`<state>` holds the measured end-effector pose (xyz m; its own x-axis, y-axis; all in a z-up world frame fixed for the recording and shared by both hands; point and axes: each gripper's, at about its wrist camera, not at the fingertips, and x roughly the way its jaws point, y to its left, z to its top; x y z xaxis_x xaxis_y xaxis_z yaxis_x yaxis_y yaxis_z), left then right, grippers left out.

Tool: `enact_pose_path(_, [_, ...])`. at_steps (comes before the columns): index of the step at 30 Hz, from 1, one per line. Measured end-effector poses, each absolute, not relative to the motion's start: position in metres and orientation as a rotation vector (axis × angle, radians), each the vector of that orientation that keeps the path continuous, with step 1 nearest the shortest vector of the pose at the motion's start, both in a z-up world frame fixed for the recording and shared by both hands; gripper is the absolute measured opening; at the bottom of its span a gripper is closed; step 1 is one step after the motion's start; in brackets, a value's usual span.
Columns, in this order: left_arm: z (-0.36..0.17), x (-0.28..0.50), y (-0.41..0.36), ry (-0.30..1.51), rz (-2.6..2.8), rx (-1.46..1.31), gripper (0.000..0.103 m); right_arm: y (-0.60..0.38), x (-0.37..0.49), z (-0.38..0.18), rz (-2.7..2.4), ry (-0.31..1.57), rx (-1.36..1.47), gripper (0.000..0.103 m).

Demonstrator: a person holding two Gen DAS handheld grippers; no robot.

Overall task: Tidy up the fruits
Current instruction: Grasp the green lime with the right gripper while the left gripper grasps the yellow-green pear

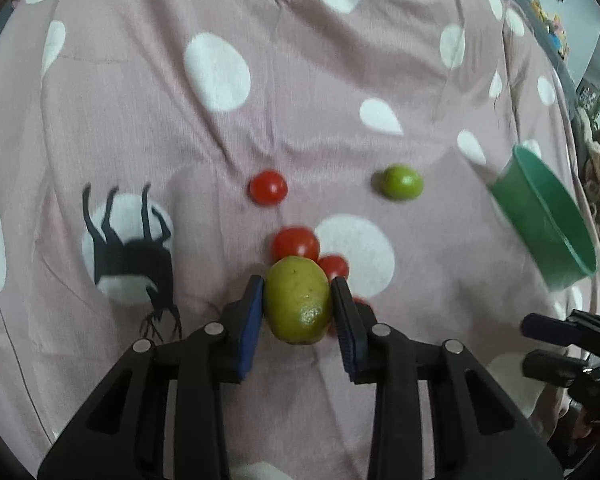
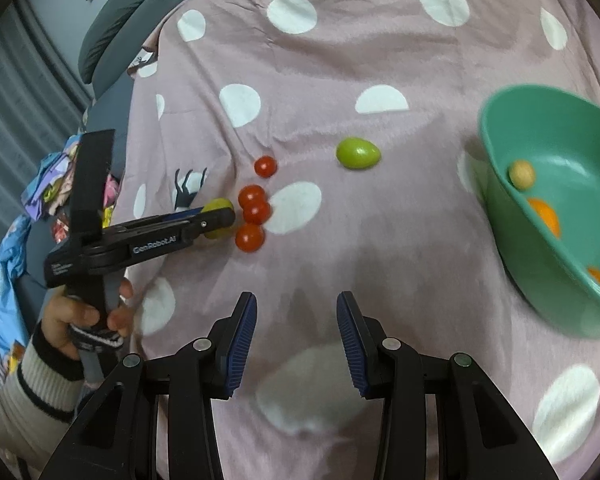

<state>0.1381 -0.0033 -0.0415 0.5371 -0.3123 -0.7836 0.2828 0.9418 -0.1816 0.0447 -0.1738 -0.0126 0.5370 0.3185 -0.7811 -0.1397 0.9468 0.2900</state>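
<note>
My left gripper (image 1: 297, 282) is shut on a yellow-green lemon-like fruit (image 1: 298, 300), its blue pads pressing both sides just above the cloth. From the right wrist view the same gripper (image 2: 220, 216) and fruit (image 2: 218, 205) sit beside several red tomatoes (image 2: 252, 196). The tomatoes (image 1: 295, 244) lie right behind the held fruit, one partly hidden by a finger. A smaller green fruit (image 1: 402, 182) (image 2: 358, 153) lies alone further right. The teal bowl (image 2: 560, 132) holds a beige round fruit (image 2: 522, 175) and two orange ones (image 2: 544, 214). My right gripper (image 2: 296, 300) is open over bare cloth, nothing between its fingers.
Everything rests on a wrinkled pink bedcover with white dots (image 2: 300, 64) and a black deer print (image 1: 132, 248). Grey pillows (image 2: 112, 28) and colourful clutter (image 2: 48, 184) lie off the left edge. A hand (image 2: 80, 320) in a striped sleeve grips the left tool's handle.
</note>
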Motion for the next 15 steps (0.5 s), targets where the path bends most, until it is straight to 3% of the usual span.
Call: enact_pose_path(15, [-0.022,0.183,-0.002,0.871,-0.362,-0.095,0.034,-0.159,0.17,-0.021,0.086,0.936,0.059,0.042])
